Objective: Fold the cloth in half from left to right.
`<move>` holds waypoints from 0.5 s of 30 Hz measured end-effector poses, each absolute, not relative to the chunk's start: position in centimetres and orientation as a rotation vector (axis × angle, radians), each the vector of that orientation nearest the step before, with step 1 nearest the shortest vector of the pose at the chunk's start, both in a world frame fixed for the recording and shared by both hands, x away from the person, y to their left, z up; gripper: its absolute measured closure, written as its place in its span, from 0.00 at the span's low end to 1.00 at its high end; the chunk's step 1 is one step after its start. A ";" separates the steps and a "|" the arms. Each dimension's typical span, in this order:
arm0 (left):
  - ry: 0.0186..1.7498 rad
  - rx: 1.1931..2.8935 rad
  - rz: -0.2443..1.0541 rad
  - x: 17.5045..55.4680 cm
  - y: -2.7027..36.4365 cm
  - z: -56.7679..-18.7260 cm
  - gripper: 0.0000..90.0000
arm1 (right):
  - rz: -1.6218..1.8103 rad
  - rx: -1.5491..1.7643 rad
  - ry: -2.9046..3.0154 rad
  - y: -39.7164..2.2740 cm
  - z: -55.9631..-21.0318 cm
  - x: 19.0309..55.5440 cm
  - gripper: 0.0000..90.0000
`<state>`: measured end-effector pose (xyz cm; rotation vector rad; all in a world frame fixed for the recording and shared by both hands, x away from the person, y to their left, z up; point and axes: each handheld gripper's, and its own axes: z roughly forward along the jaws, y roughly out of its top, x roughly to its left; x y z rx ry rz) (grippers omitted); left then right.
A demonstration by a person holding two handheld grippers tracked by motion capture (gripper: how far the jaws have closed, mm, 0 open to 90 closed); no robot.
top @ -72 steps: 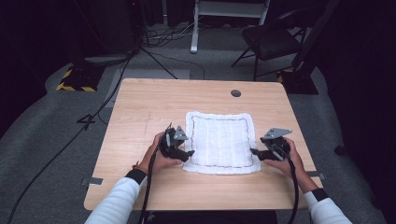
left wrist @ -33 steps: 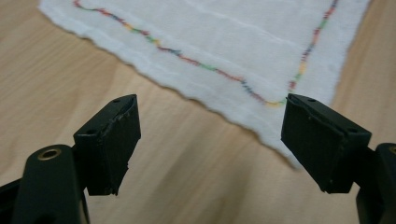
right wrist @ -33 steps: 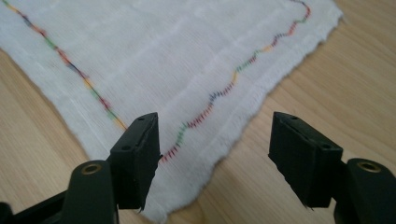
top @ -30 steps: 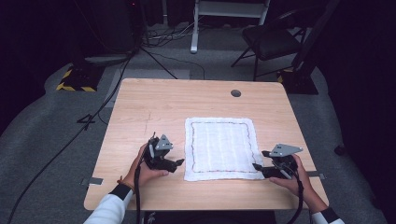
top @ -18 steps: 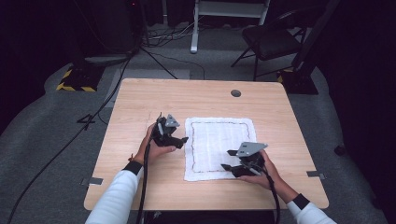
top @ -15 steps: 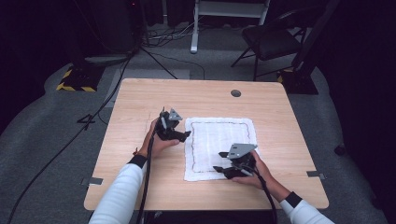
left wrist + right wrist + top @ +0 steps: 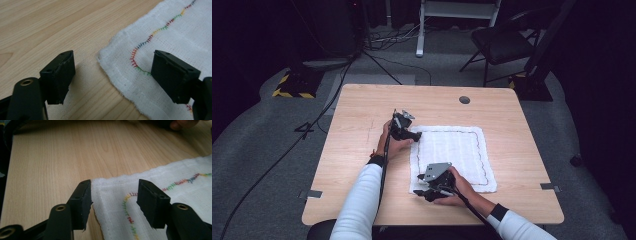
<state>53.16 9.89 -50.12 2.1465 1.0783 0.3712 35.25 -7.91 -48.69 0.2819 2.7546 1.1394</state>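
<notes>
A white square cloth [image 7: 454, 155] with a multicoloured stitched border lies flat on the wooden table [image 7: 357, 150]. My left gripper [image 7: 416, 135] is at the cloth's far left corner. In the left gripper view the gripper [image 7: 113, 56] stands open, low over the table, with the corner of the cloth [image 7: 175, 32] between its jaws. My right gripper [image 7: 418, 185] is at the near left corner. In the right gripper view the gripper [image 7: 115, 183] straddles the corner of the cloth [image 7: 112, 202]; its jaws have just been closing and the pads stand clear of the fabric.
A round cable hole [image 7: 464, 99] sits near the table's far edge. Tape marks [image 7: 312, 193] lie at the near corners. Behind the table stand a black chair [image 7: 502, 45] and a white frame, with cables on the grey floor.
My left gripper moved away from me along the cloth's left edge to its far left corner. My right gripper crossed from the near right corner to the near left corner.
</notes>
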 end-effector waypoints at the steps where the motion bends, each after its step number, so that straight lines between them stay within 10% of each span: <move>1: 1.076 2.148 0.373 53.2 9.9 -50.1 0.22 | 1.129 0.283 2.753 -7.6 -48.9 35.2 0.51; 7: 1.050 2.146 0.371 53.0 10.1 -50.2 0.26 | 1.114 0.307 2.760 -7.0 -49.4 35.5 0.57; 15: 1.023 2.110 0.328 53.1 11.4 -50.1 0.70 | 1.082 0.386 2.718 -7.3 -49.3 35.6 0.85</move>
